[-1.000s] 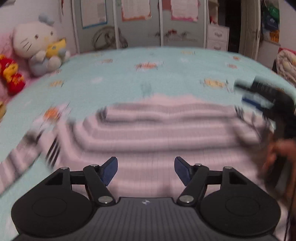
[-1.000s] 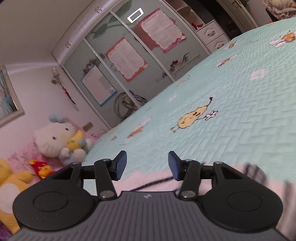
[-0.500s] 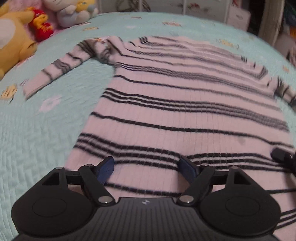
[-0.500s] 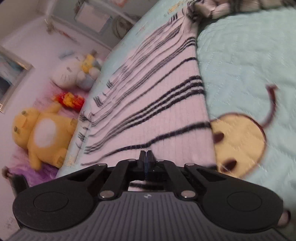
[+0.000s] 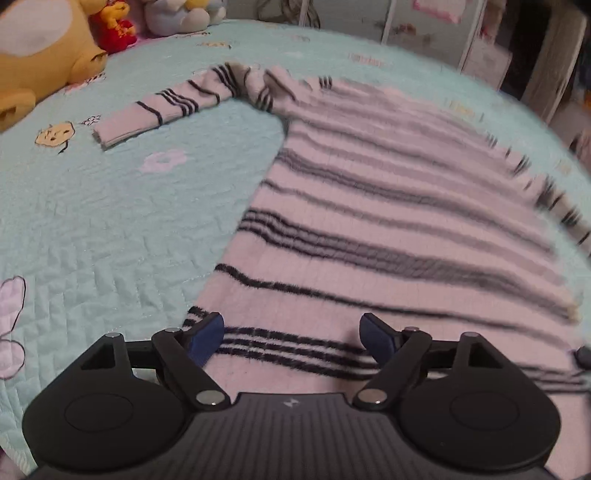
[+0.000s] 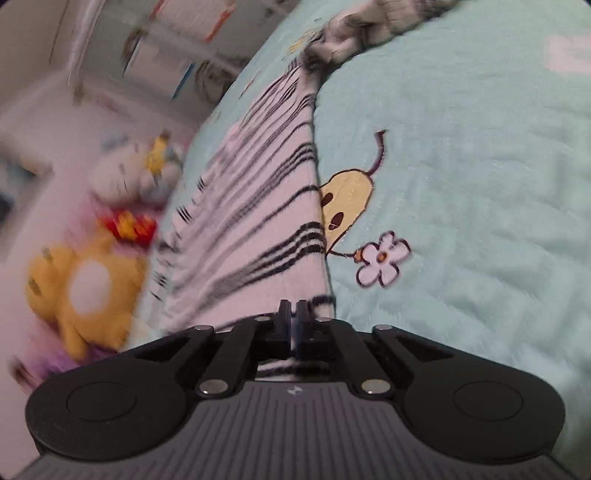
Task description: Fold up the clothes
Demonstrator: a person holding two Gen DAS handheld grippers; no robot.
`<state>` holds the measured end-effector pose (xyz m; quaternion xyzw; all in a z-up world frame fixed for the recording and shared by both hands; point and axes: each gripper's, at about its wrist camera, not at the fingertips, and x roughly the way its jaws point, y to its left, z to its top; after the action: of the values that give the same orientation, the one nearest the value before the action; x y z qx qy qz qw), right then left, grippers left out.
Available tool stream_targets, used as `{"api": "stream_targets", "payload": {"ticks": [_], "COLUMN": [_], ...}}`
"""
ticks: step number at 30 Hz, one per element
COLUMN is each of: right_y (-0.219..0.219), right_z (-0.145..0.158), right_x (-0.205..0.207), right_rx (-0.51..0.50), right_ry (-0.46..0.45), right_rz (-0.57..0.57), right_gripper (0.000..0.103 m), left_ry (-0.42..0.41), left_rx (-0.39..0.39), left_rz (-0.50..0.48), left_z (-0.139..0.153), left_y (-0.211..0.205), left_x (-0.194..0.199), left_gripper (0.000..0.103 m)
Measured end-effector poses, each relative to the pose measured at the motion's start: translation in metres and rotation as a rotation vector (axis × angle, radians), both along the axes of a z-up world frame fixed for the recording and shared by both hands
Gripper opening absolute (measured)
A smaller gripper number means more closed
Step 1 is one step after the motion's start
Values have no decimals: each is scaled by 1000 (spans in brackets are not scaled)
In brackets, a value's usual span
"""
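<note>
A: Where is the sweater [image 5: 388,236]?

B: Spread flat on the quilt [image 5: 110,236], running away ahead of the left gripper [image 5: 293,338]. Its near hem, with a band of dark stripes, lies between and just under the two blue pads [image 5: 207,330]. One sleeve [image 5: 166,107] stretches off to the far left of the fingers, folded back on itself at the cuff.

A: And the left fingers?

B: Spread wide, holding nothing. The left pad sits over the hem's corner, the right pad further in over the knit (whether they touch the cloth, I cannot tell).

A: The right gripper [image 6: 293,323]?

B: Clenched, its fingers pinched together on the sweater's hem at the edge. Striped cloth shows in the slit between them and bunched just behind them, under the linkage.

A: What lies beyond those fingers?

B: The sweater's side edge runs straight ahead, with the body to the left of it. To the right is bare quilt, with a printed pear [image 6: 345,203] and a flower [image 6: 382,260] just beside the edge. The other sleeve [image 6: 369,26] lies crumpled far ahead.

A: Anything else?

B: Plush toys far ahead and left: a yellow bear [image 5: 40,48], a red doll [image 5: 116,26], blurred in the right view. Cabinets [image 5: 424,26] stand past the bed.
</note>
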<state>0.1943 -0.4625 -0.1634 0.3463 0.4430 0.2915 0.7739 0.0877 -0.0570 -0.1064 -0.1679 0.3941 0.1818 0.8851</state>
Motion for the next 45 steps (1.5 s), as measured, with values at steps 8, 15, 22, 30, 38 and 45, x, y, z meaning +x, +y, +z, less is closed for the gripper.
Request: {"api": "stream_targets", "payload": {"ticks": [8, 15, 22, 30, 38, 45], "right_y": [7, -21, -23, 30, 59, 45], "right_z": [9, 15, 4, 2, 0, -7], "right_x": [-31, 0, 80, 177, 224, 222], "right_rx": [-97, 2, -18, -25, 8, -49], "right_ry": [-71, -42, -70, -123, -135, -113], "right_rz": [123, -14, -125, -102, -33, -36], "right_gripper": [28, 53, 57, 61, 56, 4], "left_ry": [83, -88, -98, -121, -129, -44], "left_rx": [76, -58, -193, -169, -205, -23], "left_rz": [-93, 58, 237, 161, -97, -74], "left_z": [-16, 12, -13, -17, -21, -17], "left_y": [-17, 30, 119, 154, 137, 136], "left_x": [-6, -4, 56, 150, 215, 210], "left_gripper": [87, 84, 84, 88, 73, 10]}}
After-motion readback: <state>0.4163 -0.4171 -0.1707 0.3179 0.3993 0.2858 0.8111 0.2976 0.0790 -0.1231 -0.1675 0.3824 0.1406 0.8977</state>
